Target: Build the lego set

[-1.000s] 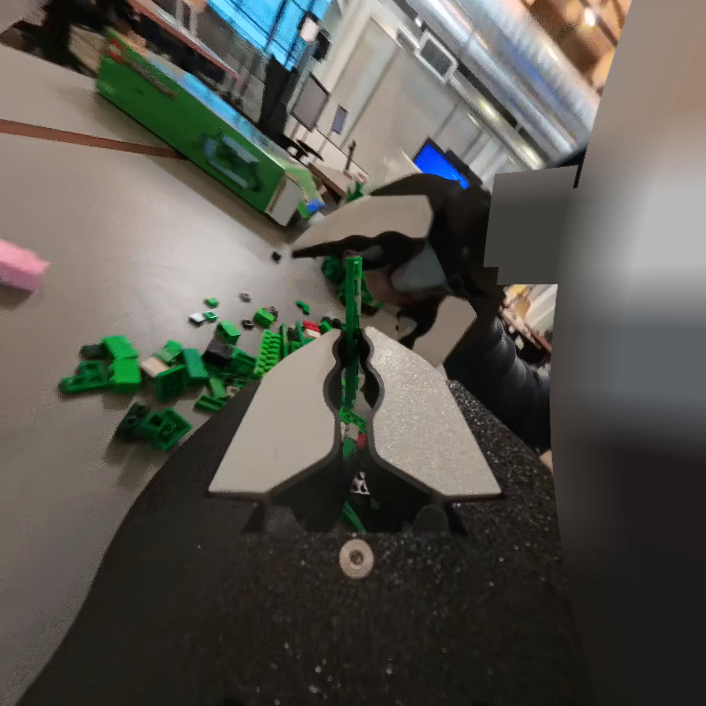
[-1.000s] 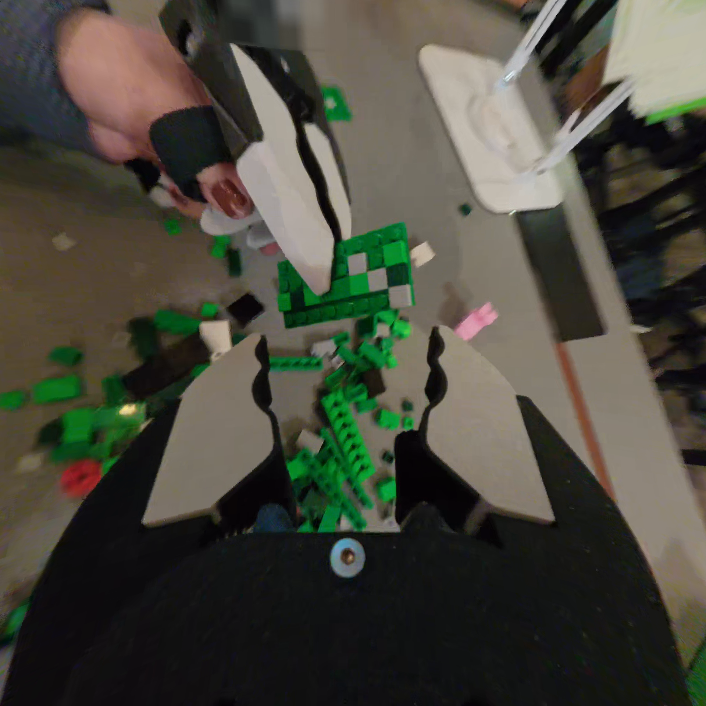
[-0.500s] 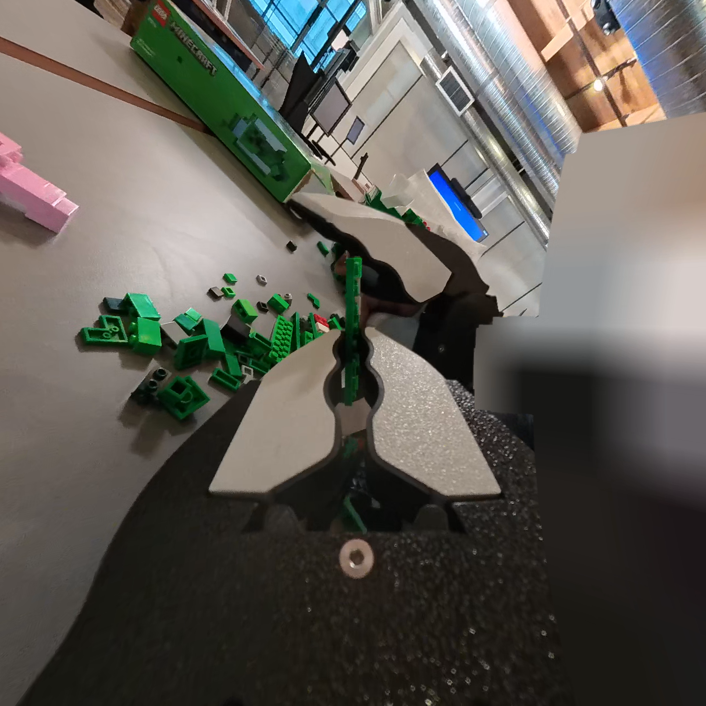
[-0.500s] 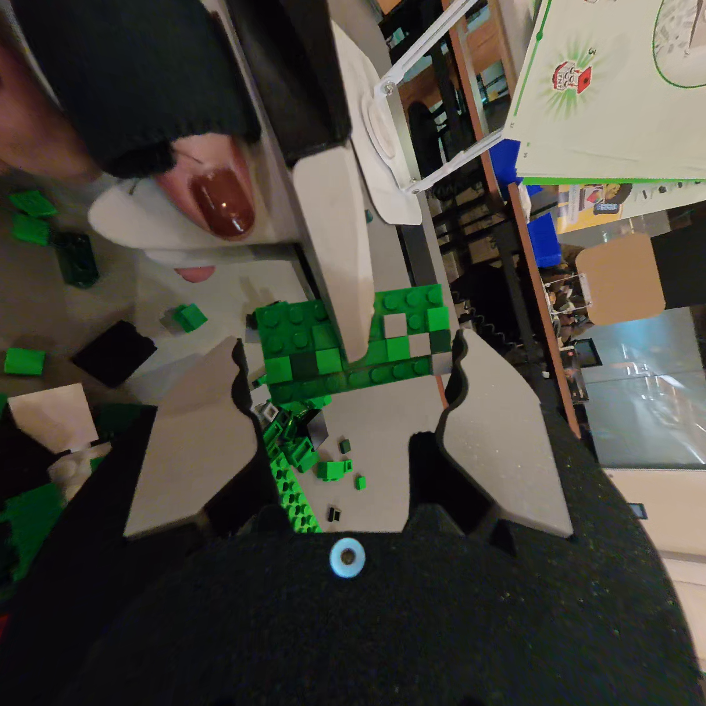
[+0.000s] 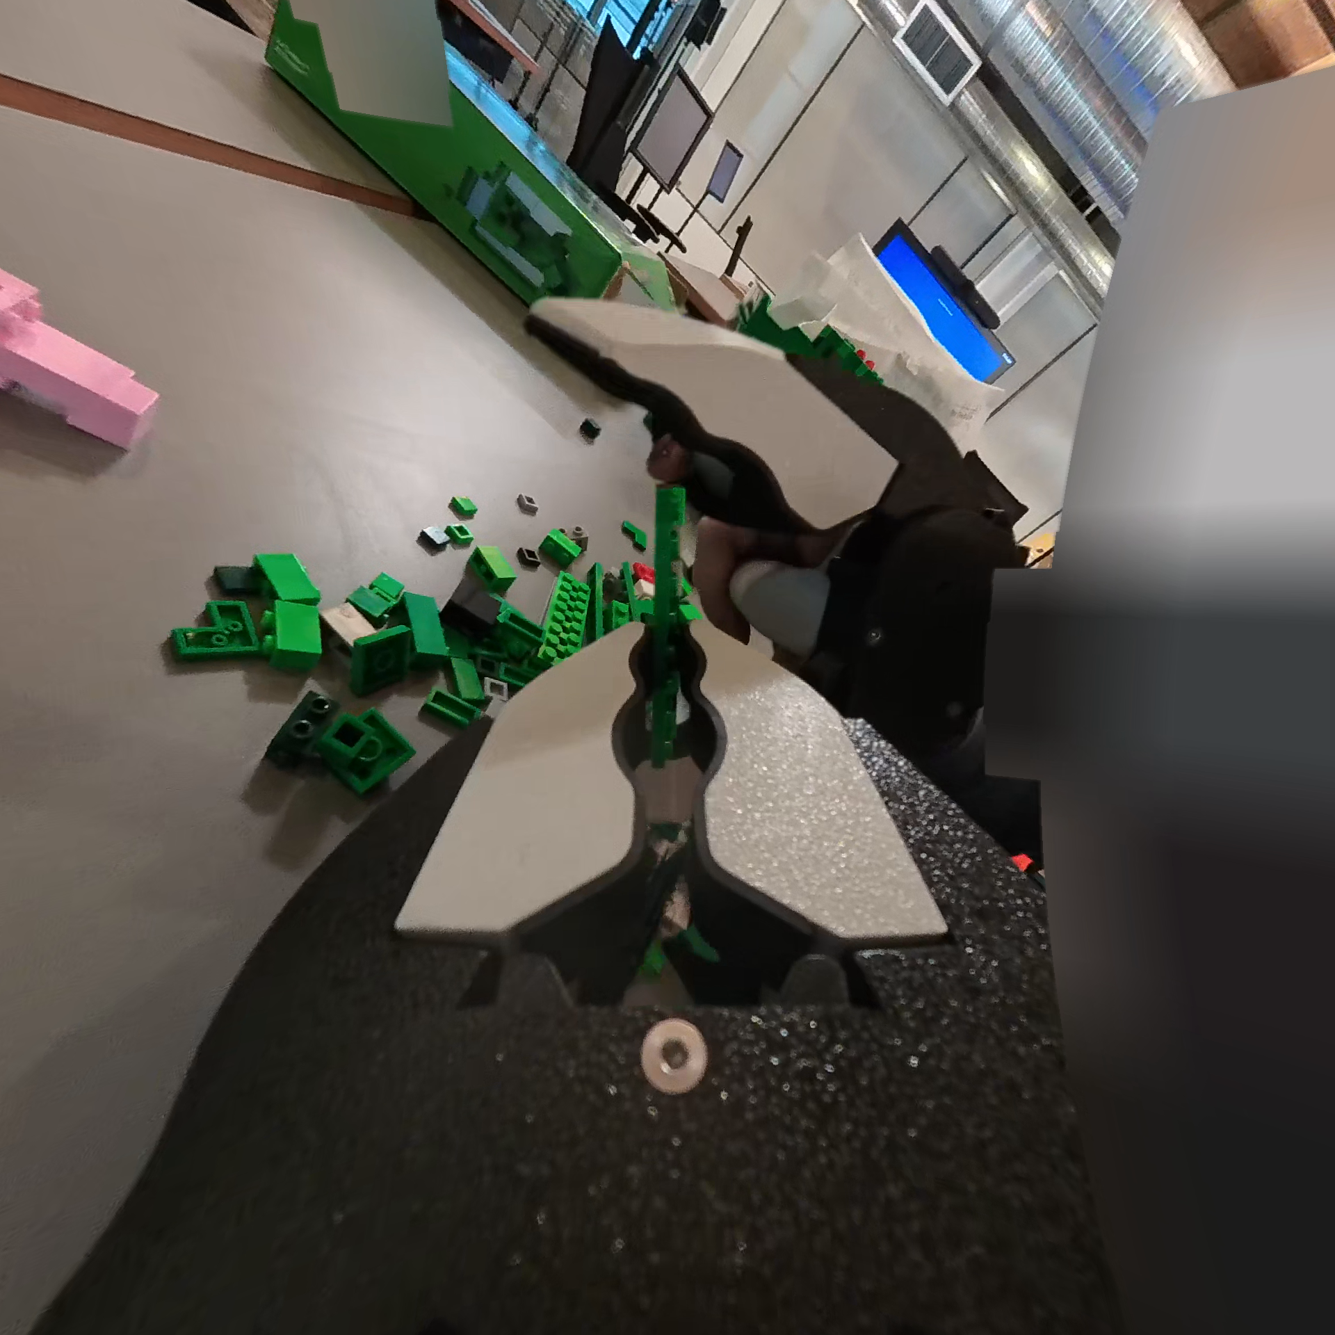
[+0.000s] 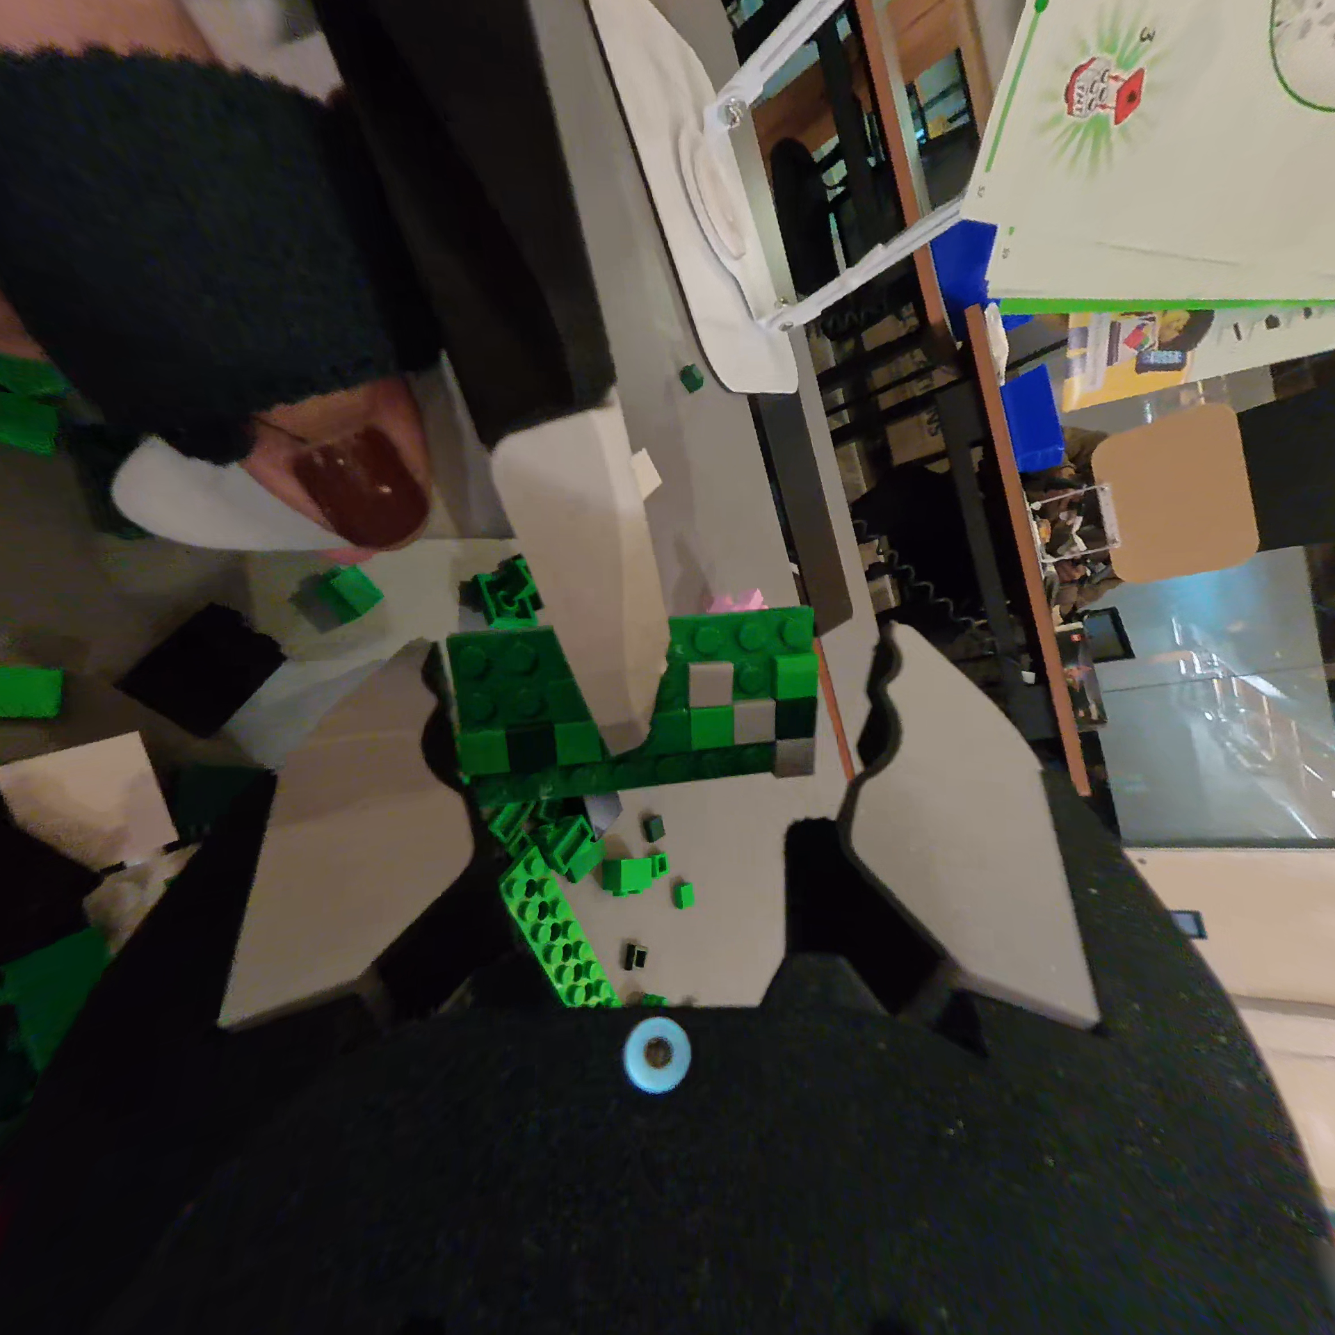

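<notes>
My left gripper (image 5: 668, 639) is shut on a flat green lego assembly (image 5: 666, 578), seen edge-on and held above the table. In the right wrist view the assembly (image 6: 748, 697) faces me: green plates with a few grey and dark tiles, with a left gripper finger (image 6: 578, 578) across its middle. My right gripper (image 6: 661, 643) is open, and the assembly lies between its two fingertips without clear contact. One right gripper finger (image 5: 722, 383) shows just beyond the assembly in the left wrist view. A gloved hand (image 6: 217, 253) holds the left gripper.
Loose green bricks (image 5: 404, 636) lie scattered on the grey table (image 5: 289, 361), with a long green plate (image 6: 560, 932) below the right gripper. A pink lego build (image 5: 65, 376) sits at the left, a green box (image 5: 506, 209) at the back. An instruction booklet (image 6: 1156, 144) rests on a white stand (image 6: 693, 180). Spacing between my two grippers at the tips: around 4 centimeters.
The right gripper has moved in, still open, so the assembly now lies between its fingertips. The left gripper has kept its hold on the assembly.
</notes>
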